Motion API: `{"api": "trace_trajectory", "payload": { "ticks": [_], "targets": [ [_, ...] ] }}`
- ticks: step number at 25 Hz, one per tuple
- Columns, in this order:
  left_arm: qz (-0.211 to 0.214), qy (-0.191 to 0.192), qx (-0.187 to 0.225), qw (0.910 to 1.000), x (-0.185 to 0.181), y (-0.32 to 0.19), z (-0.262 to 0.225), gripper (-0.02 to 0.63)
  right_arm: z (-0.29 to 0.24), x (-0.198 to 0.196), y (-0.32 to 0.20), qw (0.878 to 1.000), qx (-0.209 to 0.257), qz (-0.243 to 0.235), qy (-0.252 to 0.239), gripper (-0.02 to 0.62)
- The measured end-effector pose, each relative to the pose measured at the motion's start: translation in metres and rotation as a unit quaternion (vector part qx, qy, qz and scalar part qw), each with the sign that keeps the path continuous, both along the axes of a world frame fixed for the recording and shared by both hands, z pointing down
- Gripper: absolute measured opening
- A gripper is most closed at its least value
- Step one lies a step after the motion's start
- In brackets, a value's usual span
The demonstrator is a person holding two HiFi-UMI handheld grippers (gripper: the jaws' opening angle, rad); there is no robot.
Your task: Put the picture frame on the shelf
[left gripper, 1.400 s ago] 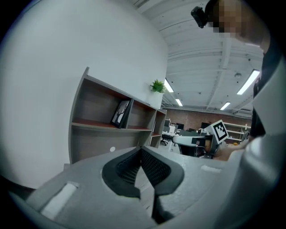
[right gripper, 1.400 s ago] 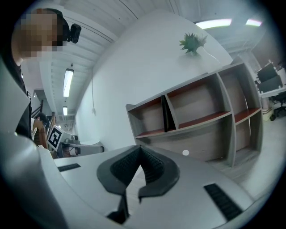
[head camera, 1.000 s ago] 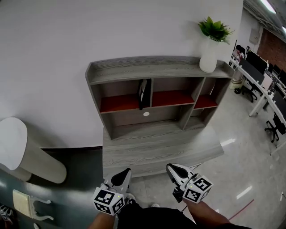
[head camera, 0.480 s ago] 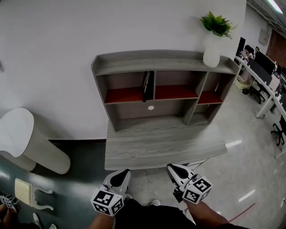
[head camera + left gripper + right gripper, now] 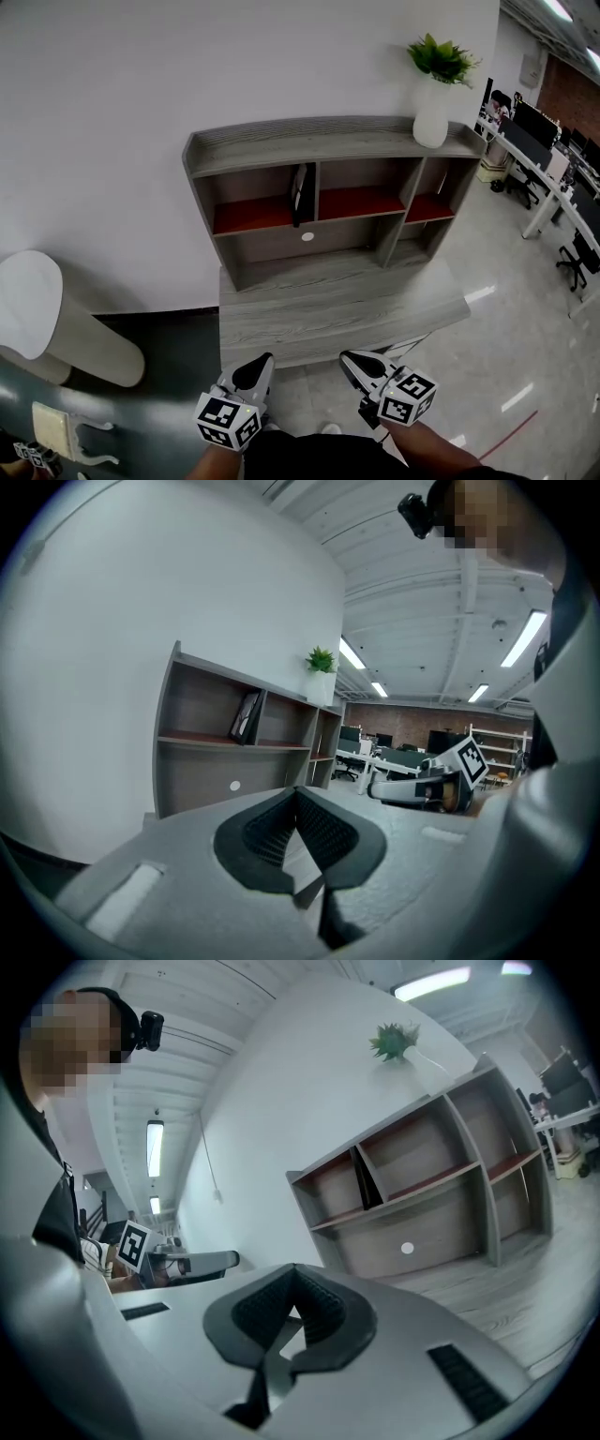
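Nothing changes but a slight shift of view: the picture frame (image 5: 300, 194) stays leaning on a divider in the shelf (image 5: 319, 141), and the left gripper (image 5: 260, 362) and right gripper (image 5: 351, 362) hang closed, empty, short of the bench (image 5: 337, 309), so placing looks done.

Quick tally, head view:
- grippers: 2, left gripper (image 5: 259, 366) and right gripper (image 5: 352, 362), bottom centre
- desk (image 5: 328, 314) with shelf unit (image 5: 319, 141): 1, mid frame
- shelf openings: 5 total, 3 in upper row, 2 in lower
- red shelf boards (image 5: 352, 202): 3
- picture frame (image 5: 300, 194): 1
- white vase (image 5: 431, 117): 1, upper right
- green plant (image 5: 439, 58): 1
- white round cable hole (image 5: 307, 237): 1
- white round-topped stand (image 5: 33, 305): 1, far left
- office chairs, right edge: too small to count properly
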State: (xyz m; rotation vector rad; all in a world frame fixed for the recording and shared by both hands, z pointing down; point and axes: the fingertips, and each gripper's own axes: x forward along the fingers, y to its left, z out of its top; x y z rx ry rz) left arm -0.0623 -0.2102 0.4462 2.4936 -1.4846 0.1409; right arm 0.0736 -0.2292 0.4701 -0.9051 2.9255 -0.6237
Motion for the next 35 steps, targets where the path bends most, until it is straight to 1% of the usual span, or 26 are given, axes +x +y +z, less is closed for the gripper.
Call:
{"api": "trace_trajectory", "payload": {
  "ticks": [5, 12, 26, 35],
  "targets": [
    [0.023, 0.003, 0.001, 0.9997, -0.010, -0.009, 0.000, 0.009, -0.001, -0.018, 0.002, 1.000, 0.014, 0.008, 0.020, 0.015],
    [0.048, -0.004, -0.006, 0.9988, -0.019, -0.014, 0.002, 0.009, 0.004, -0.035, 0.001, 0.999, 0.012, 0.013, 0.031, 0.015],
    [0.061, -0.001, -0.007, 0.9981, -0.026, -0.017, 0.003, 0.009, 0.001, -0.042, 0.001, 0.998, 0.022, 0.031, 0.042, 0.014],
    [0.059, 0.004, -0.007, 0.9983, -0.026, -0.014, 0.006, 0.009, 0.002, -0.043, 0.005, 0.998, 0.025, 0.027, 0.046, 0.015]
  ]
}}
